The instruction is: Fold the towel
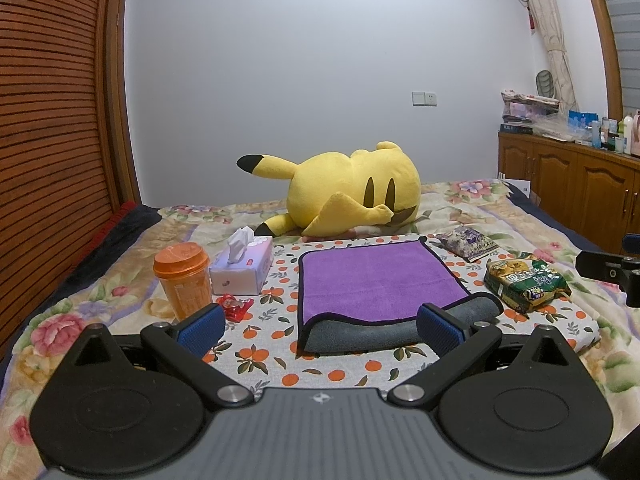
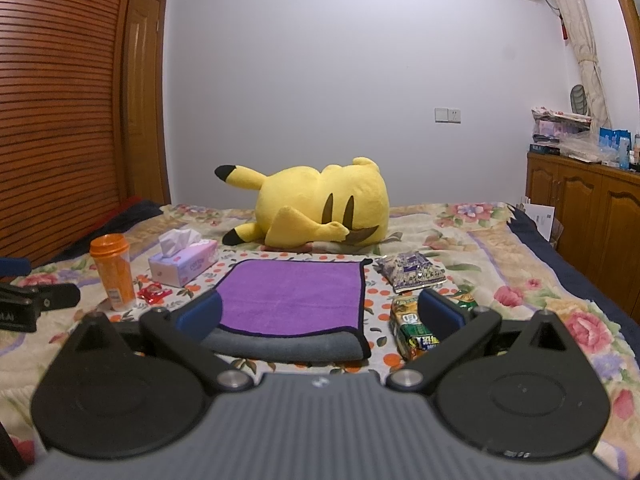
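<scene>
A purple towel (image 1: 376, 280) with a grey underside lies on the orange-print cloth on the bed; its near edge is folded over, showing a grey roll. It also shows in the right wrist view (image 2: 292, 296). My left gripper (image 1: 320, 326) is open, hovering just before the towel's near edge, holding nothing. My right gripper (image 2: 320, 314) is open and empty, its fingers straddling the towel's near right corner from above. The right gripper's side shows at the left wrist view's right edge (image 1: 616, 270), and the left gripper's side shows at the right wrist view's left edge (image 2: 32, 300).
An orange cup (image 1: 184, 280), tissue box (image 1: 244, 266) and red wrapper (image 1: 236, 306) stand left of the towel. A green snack bag (image 1: 528, 280) and a purple packet (image 1: 466, 242) lie to its right. A yellow plush (image 1: 352, 196) lies behind. A wooden cabinet (image 1: 568, 184) stands right of the bed.
</scene>
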A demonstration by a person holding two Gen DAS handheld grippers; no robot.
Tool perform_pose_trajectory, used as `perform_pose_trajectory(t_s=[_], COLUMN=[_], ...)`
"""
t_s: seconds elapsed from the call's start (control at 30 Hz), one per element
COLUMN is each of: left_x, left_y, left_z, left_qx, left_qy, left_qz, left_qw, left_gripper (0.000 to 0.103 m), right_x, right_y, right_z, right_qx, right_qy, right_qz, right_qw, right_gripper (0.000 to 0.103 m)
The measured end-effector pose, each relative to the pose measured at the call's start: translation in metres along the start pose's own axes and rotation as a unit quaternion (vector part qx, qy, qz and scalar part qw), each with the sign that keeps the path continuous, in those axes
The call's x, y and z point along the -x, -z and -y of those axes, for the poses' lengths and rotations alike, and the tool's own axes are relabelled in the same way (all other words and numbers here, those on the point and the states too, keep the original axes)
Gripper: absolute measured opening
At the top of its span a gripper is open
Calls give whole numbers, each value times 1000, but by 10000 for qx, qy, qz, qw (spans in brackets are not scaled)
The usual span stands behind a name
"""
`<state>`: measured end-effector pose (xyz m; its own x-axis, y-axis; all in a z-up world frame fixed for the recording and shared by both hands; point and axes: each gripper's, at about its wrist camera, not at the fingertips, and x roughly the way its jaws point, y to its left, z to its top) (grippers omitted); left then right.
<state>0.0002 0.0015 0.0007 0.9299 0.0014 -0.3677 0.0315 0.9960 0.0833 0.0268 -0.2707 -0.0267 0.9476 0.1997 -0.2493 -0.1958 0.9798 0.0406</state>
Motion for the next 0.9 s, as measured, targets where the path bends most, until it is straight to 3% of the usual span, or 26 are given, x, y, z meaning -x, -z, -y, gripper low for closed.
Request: perform_pose_trajectory(t_s=[0.9], left_x=[-60], left_y=[1], left_z=[-2], left_qx=[-113], left_qy=[219], left_qz=[-775], left_qw=[9967], left_gripper=[103], right_x=[-42], right_y=[-9], right_z=[-3], right_qx=[221], right_qy=[-11], right_qz=[-598], right_qw=[9980], right_gripper=[103])
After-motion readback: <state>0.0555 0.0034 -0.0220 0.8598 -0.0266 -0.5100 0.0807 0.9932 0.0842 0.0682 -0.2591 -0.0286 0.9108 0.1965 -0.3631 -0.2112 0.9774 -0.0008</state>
